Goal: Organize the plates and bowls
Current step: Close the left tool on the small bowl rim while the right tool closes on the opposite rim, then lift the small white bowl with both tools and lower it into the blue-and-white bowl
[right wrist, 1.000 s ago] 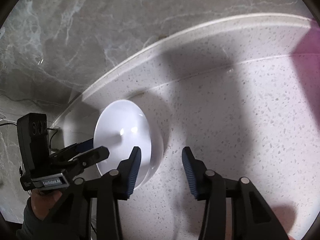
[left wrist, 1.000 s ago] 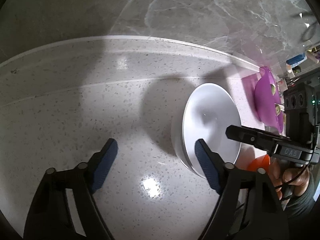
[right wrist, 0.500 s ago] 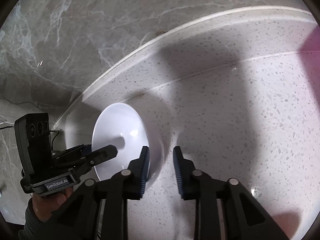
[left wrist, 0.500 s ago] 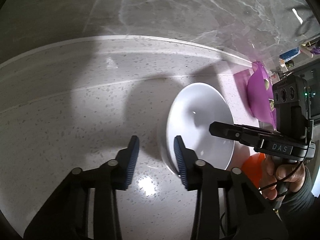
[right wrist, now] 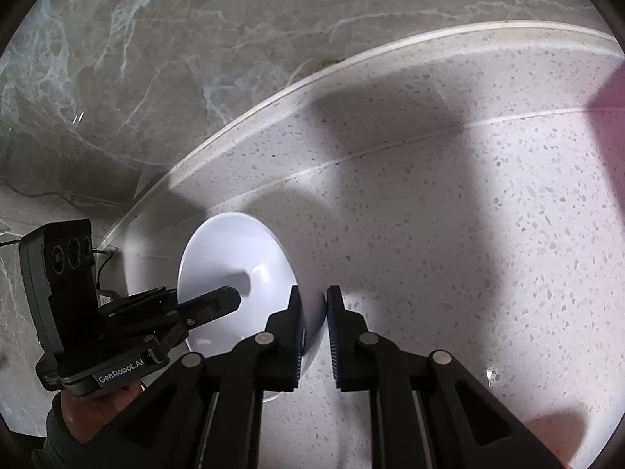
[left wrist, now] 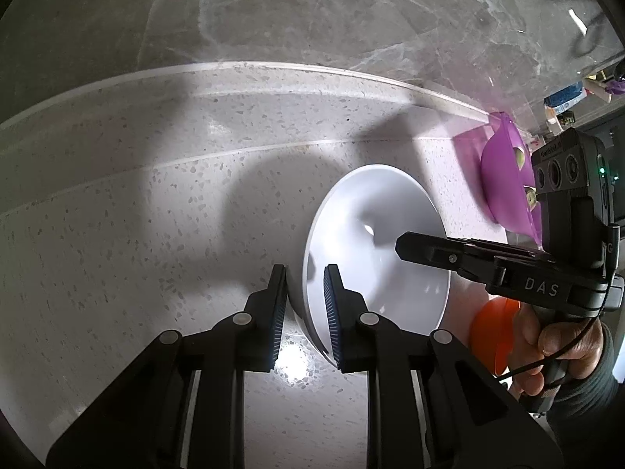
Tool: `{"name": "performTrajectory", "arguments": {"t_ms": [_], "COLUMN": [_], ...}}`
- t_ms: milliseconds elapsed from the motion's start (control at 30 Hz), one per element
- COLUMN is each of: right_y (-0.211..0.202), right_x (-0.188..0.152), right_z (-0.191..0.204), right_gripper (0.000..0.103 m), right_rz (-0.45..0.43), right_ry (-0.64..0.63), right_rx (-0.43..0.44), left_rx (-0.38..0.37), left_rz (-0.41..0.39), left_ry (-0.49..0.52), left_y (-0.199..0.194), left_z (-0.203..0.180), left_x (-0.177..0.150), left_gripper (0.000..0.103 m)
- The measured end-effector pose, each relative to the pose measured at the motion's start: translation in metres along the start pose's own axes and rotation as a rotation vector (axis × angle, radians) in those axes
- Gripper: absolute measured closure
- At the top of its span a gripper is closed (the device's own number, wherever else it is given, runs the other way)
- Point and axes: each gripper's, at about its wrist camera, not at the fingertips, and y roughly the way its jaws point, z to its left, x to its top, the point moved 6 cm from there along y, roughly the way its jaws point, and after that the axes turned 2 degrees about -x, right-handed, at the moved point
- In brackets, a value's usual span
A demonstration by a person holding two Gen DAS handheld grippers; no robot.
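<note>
On speckled countertop (left wrist: 117,234) | white bowl (left wrist: 375,234) | marble backsplash (left wrist: 312,19) behind

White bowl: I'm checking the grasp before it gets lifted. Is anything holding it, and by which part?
Both grippers hold the white bowl by its rim: left gripper, jaws closing, on one side, right gripper on the opposite side.

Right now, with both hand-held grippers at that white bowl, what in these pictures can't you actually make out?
- Orange item, left wrist view: mostly behind the right hand-held gripper and the hand; what it is stays unclear.
- Contents of the purple bowl, left wrist view: small, cut by the gripper's camera block.
- Shelf clutter, left wrist view: tiny, warped at the edge.
- White bowl underside, both views: hidden by its own wall.
- Left hand-held gripper: closing across the rim; pad contact unclear.
</note>
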Motion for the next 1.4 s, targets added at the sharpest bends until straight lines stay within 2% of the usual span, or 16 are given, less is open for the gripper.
{"name": "performTrajectory", "arguments": {"t_ms": [333, 633, 833, 1033, 1400], "right_y": [-0.009, -0.054, -0.097, -0.134, -0.168], "right_x": [-0.006, -0.034, -0.072, -0.116, -0.211], "right_z": [0.002, 0.017, 0.015, 0.000, -0.054], "right_gripper": [0.090, 0.090, 0.090, 0.090, 0.090], "right_rz": [-0.002, -0.035, -0.075, -0.091, -0.060], "right_ry": [0.031, 0.010, 0.004, 0.015, 0.059], "right_rx": [0.001, 0.028, 0.044, 0.043, 0.003], "left_rx": [-0.017, -0.035, -0.053, -0.091, -0.147], "left_rz": [-0.002, -0.031, -0.056, -0.043, 0.040], "left_ry": [-0.022, -0.005, 0.040, 0.065, 0.063], "left_y": [-0.007, -0.035, -0.057, -0.063, -0.024], "left_z": [-0.010, -0.058, -0.107, -0.158, -0.227], "left_x": [-0.008, -0.033, -0.067, -0.118, -0.215], "left_gripper": [0.085, 0.085, 0.085, 0.085, 0.085]}}
